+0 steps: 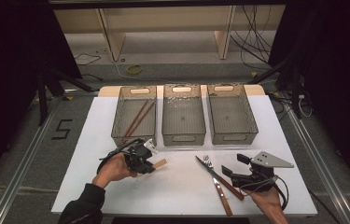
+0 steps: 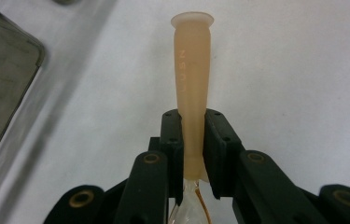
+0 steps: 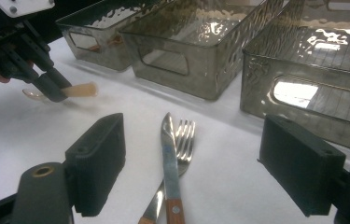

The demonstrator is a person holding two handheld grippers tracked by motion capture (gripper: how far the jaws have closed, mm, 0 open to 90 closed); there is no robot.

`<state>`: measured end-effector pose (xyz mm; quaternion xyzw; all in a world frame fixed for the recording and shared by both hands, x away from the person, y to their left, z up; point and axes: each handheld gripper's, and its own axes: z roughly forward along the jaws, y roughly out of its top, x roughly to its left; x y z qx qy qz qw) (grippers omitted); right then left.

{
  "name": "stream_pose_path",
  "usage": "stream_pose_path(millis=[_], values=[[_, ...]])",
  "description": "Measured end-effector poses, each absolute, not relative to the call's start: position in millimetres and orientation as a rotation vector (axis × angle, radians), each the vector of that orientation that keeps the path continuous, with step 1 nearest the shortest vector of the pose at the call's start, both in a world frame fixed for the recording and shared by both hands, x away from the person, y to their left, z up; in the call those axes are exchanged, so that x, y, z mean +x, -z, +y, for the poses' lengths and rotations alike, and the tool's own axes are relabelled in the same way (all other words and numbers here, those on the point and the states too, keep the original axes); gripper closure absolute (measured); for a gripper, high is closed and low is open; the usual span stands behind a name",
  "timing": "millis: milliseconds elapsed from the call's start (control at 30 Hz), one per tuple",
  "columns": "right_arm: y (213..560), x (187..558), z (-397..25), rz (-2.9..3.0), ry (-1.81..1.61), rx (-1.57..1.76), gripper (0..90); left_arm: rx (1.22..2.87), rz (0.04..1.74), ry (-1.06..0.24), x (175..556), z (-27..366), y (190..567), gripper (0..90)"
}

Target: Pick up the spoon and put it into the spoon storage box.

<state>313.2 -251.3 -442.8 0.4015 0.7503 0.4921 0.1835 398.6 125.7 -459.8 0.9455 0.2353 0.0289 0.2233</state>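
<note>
Nearest, at 5 o'clock on the surface (image 1: 116,140), the right tongs (image 3: 196,172) stand wide w/ nothing between the pads, aimed at the knife (image 3: 169,163) and fork (image 3: 184,140) lying crossed just ahead, prob. the next pick. At 7 o'clock the left tongs (image 2: 193,144) are clamped on the neck of a pale spoon (image 2: 192,79), handle sticking out fwd, bowl tucked back under the jaws; held low over the surface, so likely lifted for sorting. Farther, at 12, three grey bins sit in a row: the left bin (image 1: 134,116) has chopsticks (image 1: 137,119), the middle bin (image 1: 183,114) and right bin (image 1: 231,113) look bare, so the spoon prob. goes to one of those.
</note>
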Motion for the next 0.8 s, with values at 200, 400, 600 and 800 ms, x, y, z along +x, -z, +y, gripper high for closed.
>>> stream_pose_path(millis=[200, 400, 600, 800], values=[[443.1, 313.5, -250.9, 2.119, -1.39, 1.134, 23.4, 2.58, 0.67, -0.075, 398.9, 127.5, 455.8, 78.4], [443.0, 313.2, -250.8, 2.121, -1.392, 1.132, 23.4, 2.55, 0.708, -0.064, 398.7, 128.2, 453.1, 78.4], [443.0, 313.3, -250.8, 2.121, -1.392, 1.132, 23.4, 2.528, 0.72, -0.052, 398.2, 128.5, 449.4, 78.4], [443.0, 313.3, -251.0, 2.121, -1.392, 1.132, 23.4, 2.492, 0.73, -0.061, 398.2, 129.5, 446.8, 78.4]])
